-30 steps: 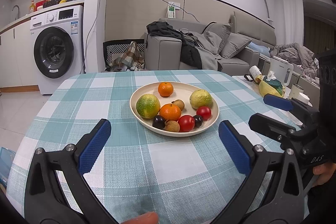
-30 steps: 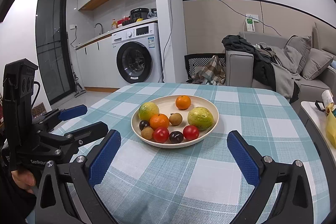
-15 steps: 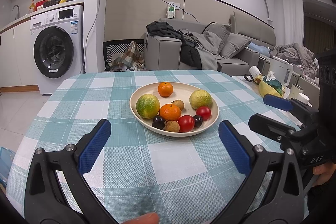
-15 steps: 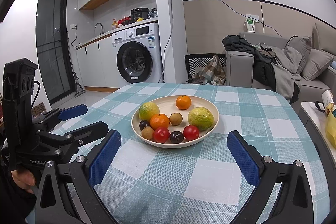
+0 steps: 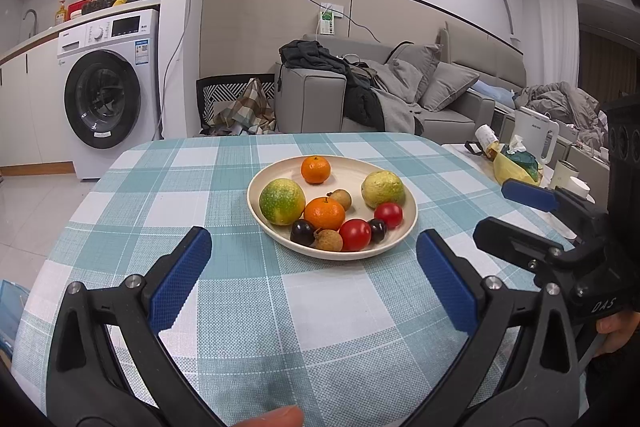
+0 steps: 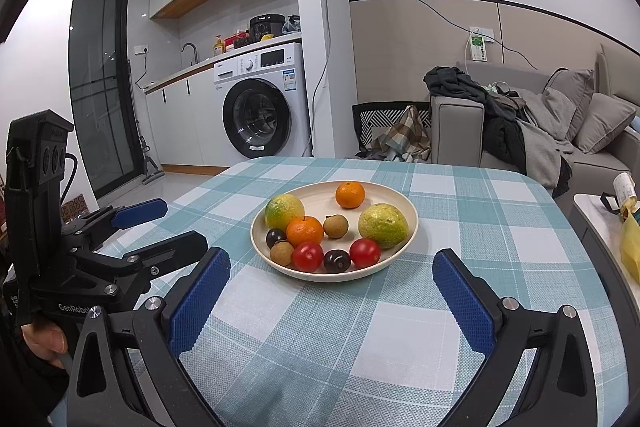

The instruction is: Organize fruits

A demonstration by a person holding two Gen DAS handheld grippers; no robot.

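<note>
Both tongs spread wide, empty, hovering over the table (image 5: 248, 307). Left gripper (image 5: 316, 275) and right gripper (image 6: 332, 291) side by side; plate (image 6: 400, 201) of fruits sits just ahead of both, untouched.

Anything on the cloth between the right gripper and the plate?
Nothing: bare checked tablecloth separates the open right gripper from the plate, per the right wrist view.
</note>
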